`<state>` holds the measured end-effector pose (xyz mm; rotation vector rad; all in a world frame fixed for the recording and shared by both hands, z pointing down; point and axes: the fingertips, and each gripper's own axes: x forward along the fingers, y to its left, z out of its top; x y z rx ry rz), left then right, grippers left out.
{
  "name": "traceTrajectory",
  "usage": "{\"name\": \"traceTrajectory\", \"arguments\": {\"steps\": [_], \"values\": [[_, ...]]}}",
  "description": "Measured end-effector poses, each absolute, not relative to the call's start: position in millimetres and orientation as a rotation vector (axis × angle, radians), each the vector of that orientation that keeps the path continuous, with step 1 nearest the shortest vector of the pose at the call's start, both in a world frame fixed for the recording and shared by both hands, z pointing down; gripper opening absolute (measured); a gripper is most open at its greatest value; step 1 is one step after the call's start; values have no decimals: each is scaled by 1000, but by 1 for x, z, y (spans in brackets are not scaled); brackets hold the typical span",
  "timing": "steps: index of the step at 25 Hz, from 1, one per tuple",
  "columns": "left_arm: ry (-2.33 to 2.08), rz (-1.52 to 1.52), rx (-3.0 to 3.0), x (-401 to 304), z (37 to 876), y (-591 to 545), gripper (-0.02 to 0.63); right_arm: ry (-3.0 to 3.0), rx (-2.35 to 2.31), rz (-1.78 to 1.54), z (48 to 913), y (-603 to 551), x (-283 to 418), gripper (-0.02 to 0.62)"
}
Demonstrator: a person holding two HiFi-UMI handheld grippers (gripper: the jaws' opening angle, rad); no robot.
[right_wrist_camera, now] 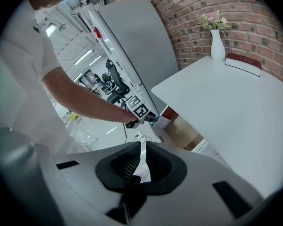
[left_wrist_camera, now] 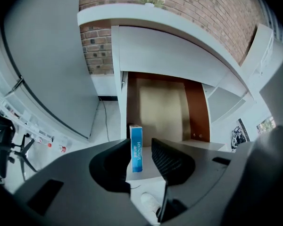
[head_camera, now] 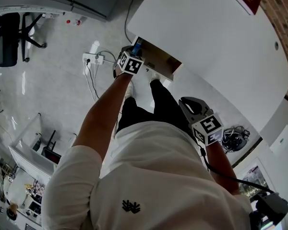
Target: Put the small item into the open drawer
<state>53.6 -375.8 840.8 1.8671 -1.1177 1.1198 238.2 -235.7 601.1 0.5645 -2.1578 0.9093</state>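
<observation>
Head view: the drawer (head_camera: 159, 63) sticks out from under the white table (head_camera: 206, 47). There is open floor in front of the drawer and to its left. The left gripper (head_camera: 134, 51) is over the drawer's left front corner, with the blue box (head_camera: 137, 45) at its tip. The right gripper (head_camera: 194, 110) is well apart from the drawer, by the person's hip. A power strip (head_camera: 93, 58) with cables lies on the floor left of the drawer.

Left gripper view: the inside of the drawer (left_wrist_camera: 160, 112) is bare behind the box. The left gripper (left_wrist_camera: 141, 142) has its jaws wide apart. The blue box (left_wrist_camera: 136, 149) stands upright between them at the drawer's front edge. The right pad is clear of it and the left pad is just beside it; can't tell if they touch. A shoe (left_wrist_camera: 150, 202) is below the drawer front.

Right gripper view: the right gripper (right_wrist_camera: 141, 145) has its jaws all but together, nothing between them. A vase (right_wrist_camera: 217, 45) and a red book (right_wrist_camera: 243, 62) sit on the table above the drawer (right_wrist_camera: 184, 131).
</observation>
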Motion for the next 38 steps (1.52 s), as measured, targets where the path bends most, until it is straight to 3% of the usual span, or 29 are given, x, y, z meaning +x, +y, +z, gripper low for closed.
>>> {"name": "traceTrajectory", "arguments": {"steps": [15, 28, 38], "values": [[-1066, 912, 1998, 20, 721, -298, 146, -2237, 580, 799, 551, -180, 167, 56], [-1033, 616, 2103, -27, 598, -197, 51, -2299, 626, 713, 509, -113, 109, 54], [-943, 535, 2180, -54, 534, -121, 35, -2316, 687, 663, 495, -65, 79, 49]]}}
